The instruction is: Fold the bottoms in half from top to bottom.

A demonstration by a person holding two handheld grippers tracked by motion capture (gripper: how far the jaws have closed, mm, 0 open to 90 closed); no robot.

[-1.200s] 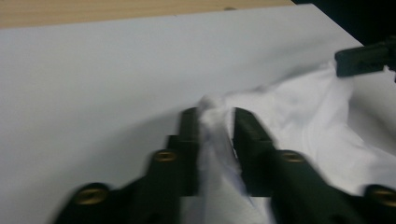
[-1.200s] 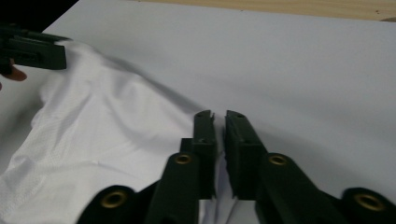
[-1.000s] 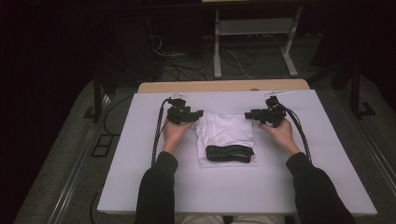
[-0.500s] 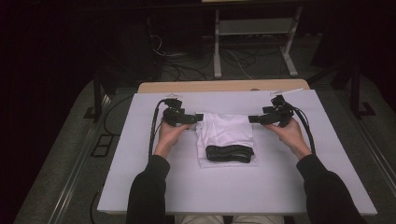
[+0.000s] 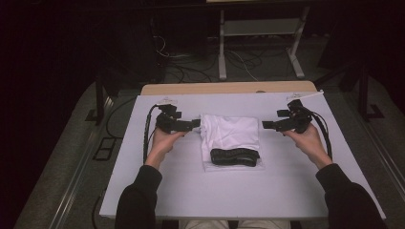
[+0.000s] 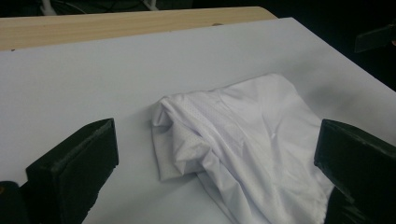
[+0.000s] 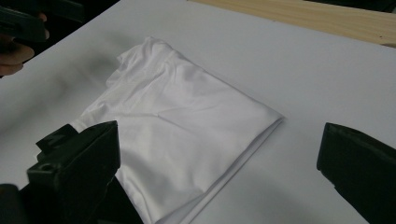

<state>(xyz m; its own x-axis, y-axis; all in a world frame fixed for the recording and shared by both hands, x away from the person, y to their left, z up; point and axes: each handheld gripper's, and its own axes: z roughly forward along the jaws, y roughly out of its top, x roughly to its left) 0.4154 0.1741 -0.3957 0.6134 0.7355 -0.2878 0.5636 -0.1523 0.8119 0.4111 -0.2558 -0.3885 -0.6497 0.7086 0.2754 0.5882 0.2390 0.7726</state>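
Soft white folded garment [image 5: 230, 136] with black band [image 5: 234, 156], flat on matte white table [image 5: 191, 191], between left gripper [image 5: 193, 124] and right gripper [image 5: 266, 125], jaws wide apart after just opening, clear of cloth

White folded garment [image 5: 230, 138], plain across most of its surface, with a fine pinhole mesh pattern visible on the bunched fold in the left gripper view; black band [image 5: 234, 156] lying across its near end. Bench [image 5: 229, 195] covered by a pale lavender-white sheet, unpatterned; light wood-coloured edge [image 5: 229, 88] along the far side. Left tool [image 5: 191, 125] and right tool [image 5: 268, 125] matt black throughout, with black cables. Sleeves [image 5: 138, 200] black. Floor [image 5: 67, 171] grey-green; surroundings dark
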